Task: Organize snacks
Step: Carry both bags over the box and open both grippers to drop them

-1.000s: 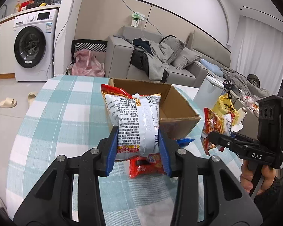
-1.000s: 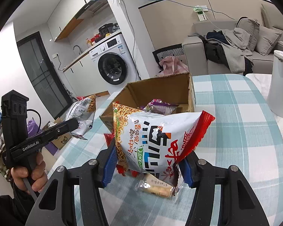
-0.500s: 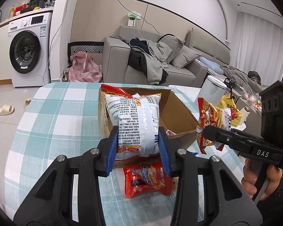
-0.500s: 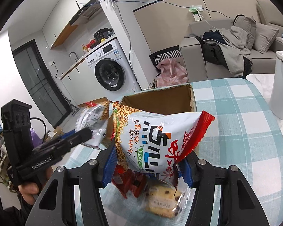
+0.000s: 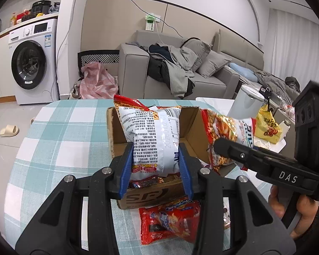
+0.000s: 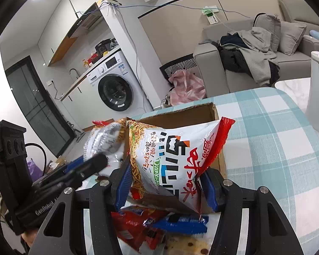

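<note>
My left gripper [image 5: 157,165] is shut on a white noodle packet [image 5: 153,140], printed back toward me, held over the near edge of the open cardboard box [image 5: 117,127]. My right gripper [image 6: 165,187] is shut on a white and red noodle packet [image 6: 174,155], held over the box [image 6: 180,116]; this packet also shows in the left wrist view [image 5: 225,136] at the box's right side. The left gripper's packet shows in the right wrist view [image 6: 104,140] just left of mine. A red snack packet [image 5: 172,218] lies on the checked tablecloth in front of the box.
A blue wrapper [image 6: 180,223], a red packet [image 6: 136,229] and a cookie pack [image 6: 187,244] lie on the cloth [image 6: 276,148] below my right gripper. A white bin [image 5: 246,104] and a yellow bag [image 5: 268,127] stand right of the table. A sofa [image 5: 180,72] is behind.
Both grippers have moved forward with their packets, from in front of the box to over its opening. The two packets have come closer together.
</note>
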Available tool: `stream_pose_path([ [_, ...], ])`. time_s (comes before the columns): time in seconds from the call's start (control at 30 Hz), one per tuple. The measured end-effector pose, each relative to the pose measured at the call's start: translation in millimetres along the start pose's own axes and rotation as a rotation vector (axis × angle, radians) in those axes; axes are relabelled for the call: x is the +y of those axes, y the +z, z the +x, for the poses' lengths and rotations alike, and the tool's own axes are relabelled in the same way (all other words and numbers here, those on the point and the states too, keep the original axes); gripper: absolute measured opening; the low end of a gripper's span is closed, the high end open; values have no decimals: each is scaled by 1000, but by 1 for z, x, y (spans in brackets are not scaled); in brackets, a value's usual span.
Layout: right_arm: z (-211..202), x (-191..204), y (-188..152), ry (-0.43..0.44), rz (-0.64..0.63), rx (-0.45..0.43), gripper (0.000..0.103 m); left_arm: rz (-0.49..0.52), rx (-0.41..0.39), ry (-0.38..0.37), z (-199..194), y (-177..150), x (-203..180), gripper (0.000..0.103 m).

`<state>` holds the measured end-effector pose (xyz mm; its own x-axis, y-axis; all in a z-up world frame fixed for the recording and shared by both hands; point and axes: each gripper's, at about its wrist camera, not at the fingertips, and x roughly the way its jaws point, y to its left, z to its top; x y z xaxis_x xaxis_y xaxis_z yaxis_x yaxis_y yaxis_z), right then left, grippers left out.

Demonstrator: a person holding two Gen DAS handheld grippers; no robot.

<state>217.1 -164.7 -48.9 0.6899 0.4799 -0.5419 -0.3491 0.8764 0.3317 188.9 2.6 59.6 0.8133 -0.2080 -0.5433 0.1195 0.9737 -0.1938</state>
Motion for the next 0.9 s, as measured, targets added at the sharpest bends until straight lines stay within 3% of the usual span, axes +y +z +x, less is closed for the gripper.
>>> stream_pose_path([
  [0.57, 26, -10, 9, -5, 22, 27, 59, 23, 63, 42, 49, -9, -2, 37],
  [0.8, 25, -7, 9, -10, -4, 28, 61, 50, 63, 32, 46, -10, -4, 37],
  [0.83, 23, -5, 9, -11, -10, 25, 62, 58, 59, 32, 44, -10, -5, 37],
  [0.9, 20, -2, 9, -15, -26, 25, 73, 69, 51, 29, 37, -10, -6, 44],
])
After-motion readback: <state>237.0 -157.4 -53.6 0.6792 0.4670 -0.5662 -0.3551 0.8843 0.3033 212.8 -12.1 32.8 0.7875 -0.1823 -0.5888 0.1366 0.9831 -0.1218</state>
